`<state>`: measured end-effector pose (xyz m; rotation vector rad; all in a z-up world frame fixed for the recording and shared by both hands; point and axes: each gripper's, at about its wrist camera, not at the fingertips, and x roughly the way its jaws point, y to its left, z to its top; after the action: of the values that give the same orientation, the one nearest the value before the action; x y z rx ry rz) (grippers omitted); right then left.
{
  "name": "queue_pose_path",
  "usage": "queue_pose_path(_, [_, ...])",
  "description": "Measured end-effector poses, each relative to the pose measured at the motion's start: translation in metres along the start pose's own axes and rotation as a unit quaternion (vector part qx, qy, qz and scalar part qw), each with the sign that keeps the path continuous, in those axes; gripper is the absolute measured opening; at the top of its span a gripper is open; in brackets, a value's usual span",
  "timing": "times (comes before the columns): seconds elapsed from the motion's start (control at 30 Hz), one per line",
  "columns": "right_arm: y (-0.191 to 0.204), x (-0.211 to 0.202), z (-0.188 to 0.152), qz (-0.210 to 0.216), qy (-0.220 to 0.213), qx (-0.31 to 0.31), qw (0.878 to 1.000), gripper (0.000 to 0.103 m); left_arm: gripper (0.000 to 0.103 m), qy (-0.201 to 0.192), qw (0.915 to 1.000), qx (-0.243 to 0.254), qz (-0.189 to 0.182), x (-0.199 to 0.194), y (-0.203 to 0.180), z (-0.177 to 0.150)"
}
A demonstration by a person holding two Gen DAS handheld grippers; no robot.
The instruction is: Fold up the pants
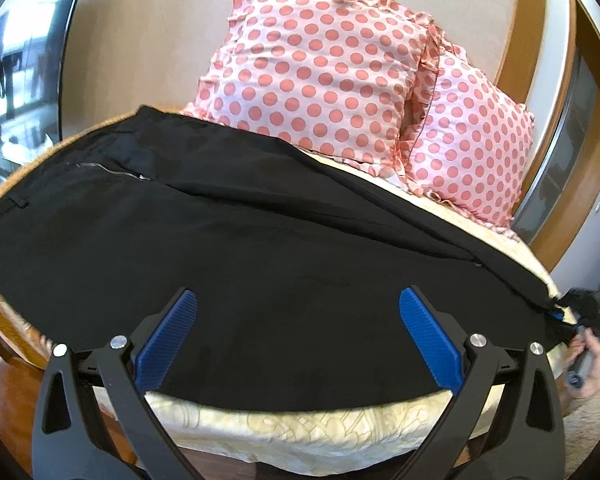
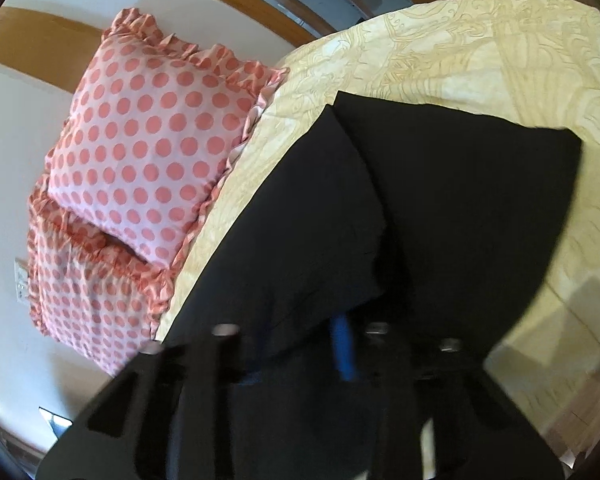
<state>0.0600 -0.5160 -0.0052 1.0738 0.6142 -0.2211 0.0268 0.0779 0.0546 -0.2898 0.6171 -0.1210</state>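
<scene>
The pants point(image 1: 240, 240) lie spread lengthwise across the bed point(image 1: 300, 432), waistband and zip at the far left, legs running off to the right, with two pillows point(image 1: 320, 64) behind them. They look already laid one leg over the other, so the lengthwise fold seems done. The left tongs point(image 1: 298, 300) hover wide apart over the near edge, holding nothing. At the far right the right tongs point(image 2: 300, 344) grip the leg ends (blurred, but cloth runs between the blue pads), and the hem part appears lifted from the bed. What is left, I judge, is bringing the hems over to the waistband, then perhaps one more fold and smoothing.
</scene>
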Motion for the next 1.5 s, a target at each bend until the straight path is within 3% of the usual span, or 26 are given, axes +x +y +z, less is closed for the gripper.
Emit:
queue_pose_path(0.07, [-0.004,0.001,0.005,0.024,-0.005,0.007,1.0,0.003,0.101,0.004,0.9997,-0.013,-0.019,0.003,0.007,0.011])
queue_pose_path(0.1, [-0.007,-0.005,0.008,0.057,-0.014,0.011,0.998,0.003,0.101,0.005,0.9995,-0.021,-0.025,0.005,0.011,0.019])
queue_pose_path(0.23, [-0.015,-0.035,0.007,0.128,-0.051,0.015,0.99,0.003,0.101,-0.002,0.9989,-0.042,-0.023,0.011,0.025,0.056])
queue_pose_path(0.37, [-0.032,-0.051,0.005,0.143,-0.06,0.032,0.987,0.003,0.101,0.007,0.997,-0.072,-0.028,0.04,0.04,0.103])
queue_pose_path(0.63, [-0.032,-0.049,0.005,0.132,-0.055,0.023,0.989,0.003,0.096,0.087,0.9817,-0.168,0.023,0.162,0.079,0.187])
queue_pose_path(0.9, [-0.024,-0.045,0.011,0.111,-0.054,-0.006,0.992,0.003,0.064,0.159,0.9636,-0.183,0.113,0.267,0.089,0.217])
queue_pose_path(0.93, [-0.023,-0.044,0.012,0.109,-0.055,-0.009,0.992,0.003,0.048,0.167,0.9599,-0.189,0.123,0.275,0.092,0.217])
queue_pose_path(0.97, [-0.023,-0.043,0.012,0.108,-0.055,-0.011,0.993,0.003,0.023,0.172,0.9573,-0.193,0.13,0.28,0.096,0.216])
queue_pose_path(1.0, [-0.022,-0.041,0.013,0.108,-0.054,-0.014,0.993,0.003,0.014,0.175,0.955,-0.196,0.137,0.283,0.098,0.214])
queue_pose_path(1.13, [-0.019,-0.038,0.018,0.103,-0.056,-0.022,0.993,0.003,0.006,0.141,0.9626,-0.188,0.135,0.251,0.099,0.211])
queue_pose_path(1.27, [-0.018,-0.056,0.025,0.115,-0.078,-0.026,0.99,0.003,0.006,0.066,0.9787,-0.169,0.096,0.157,0.088,0.194])
queue_pose_path(1.4, [-0.029,-0.073,0.027,0.098,-0.099,-0.025,0.99,0.003,0.006,-0.002,0.9853,-0.152,0.078,0.048,0.081,0.133])
queue_pose_path(1.5, [-0.046,-0.075,0.024,0.07,-0.096,-0.008,0.993,0.003,0.006,0.0,0.9838,-0.157,0.086,0.008,0.087,0.068])
